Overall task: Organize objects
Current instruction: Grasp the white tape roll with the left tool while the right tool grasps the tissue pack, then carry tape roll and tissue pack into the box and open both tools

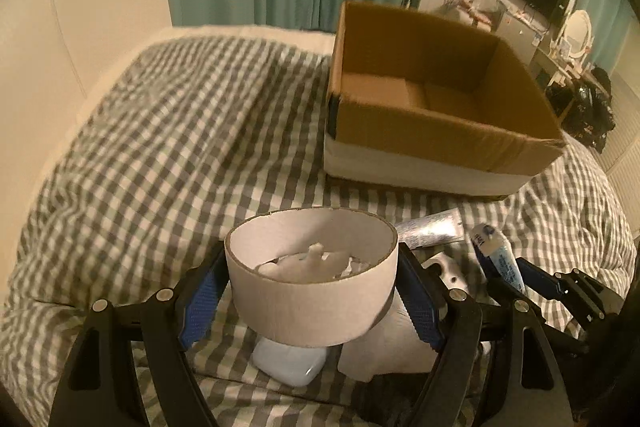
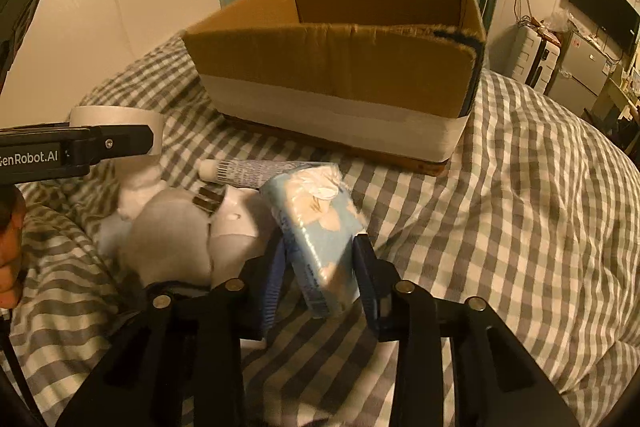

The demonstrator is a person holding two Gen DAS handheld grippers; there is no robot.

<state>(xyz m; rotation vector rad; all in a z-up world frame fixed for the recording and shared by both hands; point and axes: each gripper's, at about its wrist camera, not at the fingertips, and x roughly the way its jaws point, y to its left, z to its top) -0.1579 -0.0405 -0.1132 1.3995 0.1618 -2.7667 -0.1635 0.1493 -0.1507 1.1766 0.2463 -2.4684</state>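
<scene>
From my right wrist camera I can read only one marking: white letters "enRobot.AI", with a partly cut-off letter before them, on the black side of the left gripper (image 2: 80,147) at the frame's left edge. A tube (image 2: 248,171) on the bed carries a barcode and fine print, too blurred to read.

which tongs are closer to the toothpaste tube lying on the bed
Right. The right tongs sit just short of the toothpaste tube, its cap end pointing toward the left tongs, further off.
</scene>
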